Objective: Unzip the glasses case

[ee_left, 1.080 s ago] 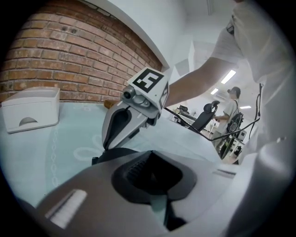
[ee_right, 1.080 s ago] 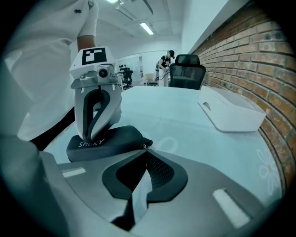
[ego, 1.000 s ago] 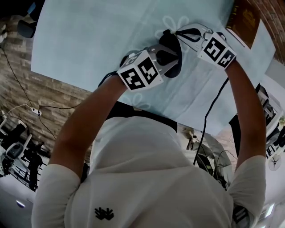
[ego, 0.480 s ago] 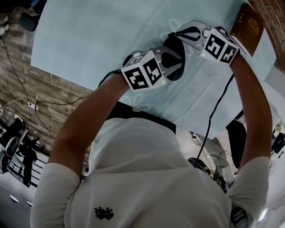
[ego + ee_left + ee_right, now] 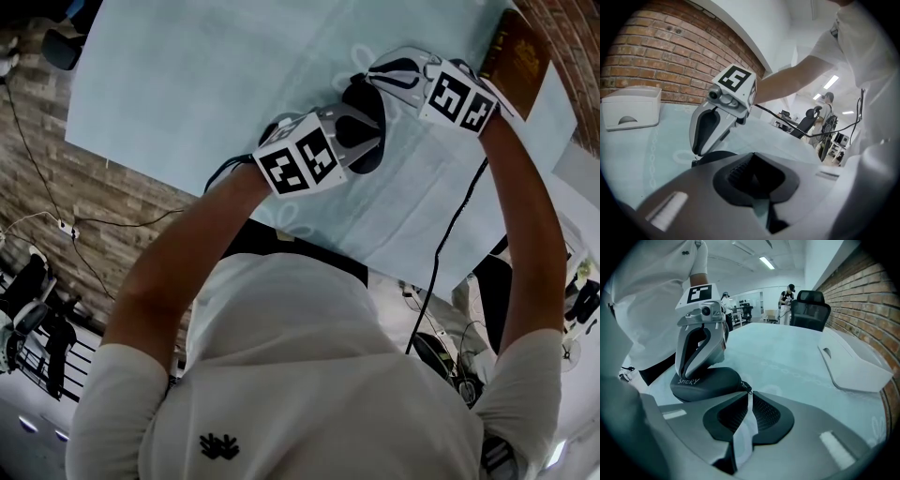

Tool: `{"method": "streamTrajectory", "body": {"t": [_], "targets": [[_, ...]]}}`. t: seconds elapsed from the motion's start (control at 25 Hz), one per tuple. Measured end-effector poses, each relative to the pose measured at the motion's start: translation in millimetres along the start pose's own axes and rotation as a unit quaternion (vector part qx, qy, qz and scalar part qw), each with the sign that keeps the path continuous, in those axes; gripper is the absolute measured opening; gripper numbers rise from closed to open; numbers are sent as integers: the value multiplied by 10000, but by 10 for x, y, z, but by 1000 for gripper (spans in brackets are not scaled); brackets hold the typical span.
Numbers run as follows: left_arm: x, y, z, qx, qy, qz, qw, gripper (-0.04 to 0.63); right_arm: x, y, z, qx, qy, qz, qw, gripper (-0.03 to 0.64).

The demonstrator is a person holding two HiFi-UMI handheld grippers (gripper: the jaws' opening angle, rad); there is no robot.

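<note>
Both closed: left tongs (image 5: 701,372) atop glasses case (image 5: 715,383), right tongs (image 5: 746,398) pinching its near-end zipper (image 5: 746,388).

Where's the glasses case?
In the head view's upper middle, on the blue tablecloth: the glasses case lies between the left gripper and the right gripper.

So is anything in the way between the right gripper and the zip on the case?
No, nothing visible. The zip pull sits right at the tip of the right gripper, on the near end of the case. The left gripper rests on top, off to one side.
</note>
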State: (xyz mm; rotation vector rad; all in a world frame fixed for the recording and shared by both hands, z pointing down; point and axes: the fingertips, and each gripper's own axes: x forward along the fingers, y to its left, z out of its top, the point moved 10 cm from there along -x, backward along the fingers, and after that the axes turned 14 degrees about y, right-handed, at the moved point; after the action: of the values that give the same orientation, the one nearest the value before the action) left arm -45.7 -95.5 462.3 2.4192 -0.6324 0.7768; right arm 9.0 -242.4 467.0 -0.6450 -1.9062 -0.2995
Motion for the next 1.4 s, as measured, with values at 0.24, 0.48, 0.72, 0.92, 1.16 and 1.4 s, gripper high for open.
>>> {"method": "streamTrajectory", "body": {"t": [0.24, 0.48, 0.72, 0.92, 1.16, 1.4], "targets": [[19, -70, 55, 106, -56, 102, 9999, 52, -182, 174, -278, 983, -124, -836, 9916, 11], [-39, -182, 61, 245, 22, 76, 9997, 52, -401, 721, -501, 2280, -494, -1720, 9571, 11], [-235, -376, 108, 484, -65, 48, 9988, 52, -500, 1551, -446, 3390, -996, -2387, 9046, 9], [-548, -593, 92, 639, -235, -38, 9977, 52, -567, 2193, -105, 4170, -1478, -2846, 8504, 8], [-1021, -845, -41, 508, -530, -96, 9973, 52, -502, 2881, 447, 4674, -1876, -3081, 8071, 6], [-1497, -1055, -239, 561, -593, 27, 9967, 52, -513, 3347, 846, 4811, -2047, -3400, 7817, 2]]}}
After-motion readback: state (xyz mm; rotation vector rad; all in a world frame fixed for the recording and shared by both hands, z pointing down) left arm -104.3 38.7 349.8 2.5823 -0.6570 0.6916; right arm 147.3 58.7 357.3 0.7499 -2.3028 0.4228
